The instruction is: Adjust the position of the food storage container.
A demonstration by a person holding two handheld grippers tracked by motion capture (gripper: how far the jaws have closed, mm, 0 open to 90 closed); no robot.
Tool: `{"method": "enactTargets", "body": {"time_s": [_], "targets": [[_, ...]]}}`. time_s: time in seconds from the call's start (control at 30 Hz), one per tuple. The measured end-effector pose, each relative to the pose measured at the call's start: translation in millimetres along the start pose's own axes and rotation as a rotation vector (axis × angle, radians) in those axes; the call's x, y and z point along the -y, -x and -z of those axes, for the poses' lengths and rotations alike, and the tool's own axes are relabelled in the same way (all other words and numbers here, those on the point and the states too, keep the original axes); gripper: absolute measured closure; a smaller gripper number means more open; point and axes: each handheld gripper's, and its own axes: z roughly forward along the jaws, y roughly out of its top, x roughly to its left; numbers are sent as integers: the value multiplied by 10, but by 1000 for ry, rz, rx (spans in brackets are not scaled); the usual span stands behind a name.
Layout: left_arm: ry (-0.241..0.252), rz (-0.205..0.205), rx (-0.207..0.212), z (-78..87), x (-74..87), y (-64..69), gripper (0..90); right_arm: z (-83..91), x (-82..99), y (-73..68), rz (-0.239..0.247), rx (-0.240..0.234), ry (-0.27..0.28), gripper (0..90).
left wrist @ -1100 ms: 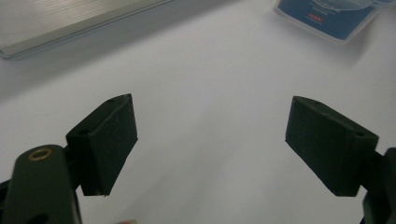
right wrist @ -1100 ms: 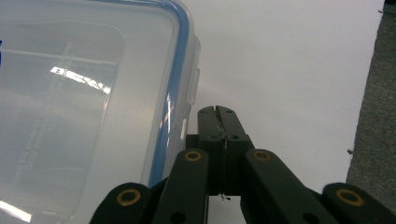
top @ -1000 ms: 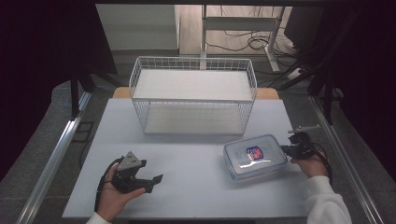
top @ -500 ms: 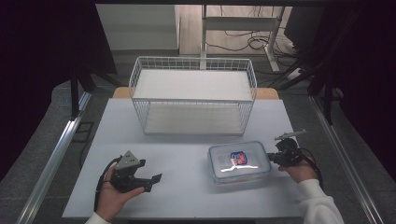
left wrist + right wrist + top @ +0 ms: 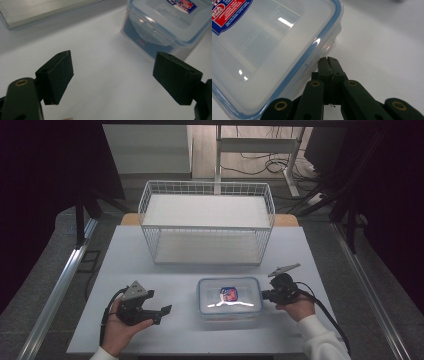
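Note:
A clear plastic food container point(image 5: 230, 297) with a blue-rimmed lid and a red and blue label lies flat on the white table point(image 5: 180, 275), near the front. My right gripper point(image 5: 264, 295) is shut with nothing between its jaws, and its tip rests against the container's right side. In the right gripper view the closed jaws point(image 5: 328, 60) meet the container point(image 5: 262, 50) just under the lid's rim. My left gripper point(image 5: 159, 304) stands open at the front left, a little apart from the container. Its pads point(image 5: 58, 75) frame bare table, with the container point(image 5: 162, 25) beyond them.
A white wire basket point(image 5: 207, 184) stands at the back middle of the table, with a white panel inside. Metal rails run along both sides of the table. A desk frame and cables lie on the floor behind.
My right gripper has moved left across the table, and the container has slid left in front of it, turning square to the table edge. The left gripper has stayed still.

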Motion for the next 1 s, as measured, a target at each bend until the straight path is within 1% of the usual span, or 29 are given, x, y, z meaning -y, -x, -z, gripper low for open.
{"method": "enactTargets", "body": {"time_s": [0.1,0.13,0.17,0.2,0.27,0.3,0.37,0.47,0.53,0.57,0.6,0.63,0.7,0.73,0.77,0.83,0.87,0.93,1.0], "targets": [[11,6,-2,10,-7,-2,169,-66,-60,-105,15,-27,2,887],[12,6,-2,11,-7,-5,169,-108,-102,-178,33,-29,6,887],[14,7,0,13,-7,-10,169,-108,-102,-178,33,-29,6,887],[16,6,4,16,-5,-14,169,-131,-123,-210,45,-31,9,887],[17,3,4,25,-2,-12,169,-181,-169,-267,80,-50,9,887],[18,3,6,30,-1,-12,169,-204,-189,-291,85,-59,9,887],[24,4,2,45,-1,-18,169,-231,-212,-320,95,-67,12,887],[29,14,-3,56,2,-43,169,-222,-203,-314,101,-73,17,887],[27,14,-4,61,6,-50,169,-187,-188,-307,119,-63,32,887],[26,13,-4,62,7,-49,169,-148,-170,-289,119,-46,47,887],[27,12,-5,65,9,-44,169,-71,-123,-258,100,-25,73,887],[27,12,-5,65,9,-44,169,-71,-123,-258,100,-25,73,887],[27,14,-9,70,11,-46,169,50,-40,-227,72,-17,119,887],[28,20,-12,70,10,-52,169,181,41,-205,31,-2,174,886],[28,20,-12,70,10,-52,169,181,41,-205,31,-2,174,886],[28,23,-15,66,6,-59,169,285,115,-191,-11,-12,238,886],[30,24,-15,67,4,-58,169,317,145,-198,-22,-14,258,886],[32,23,-15,77,-2,-53,169,359,198,-229,-30,-12,286,886],[32,20,-12,82,-5,-45,169,375,234,-275,-37,-10,301,884]]}}
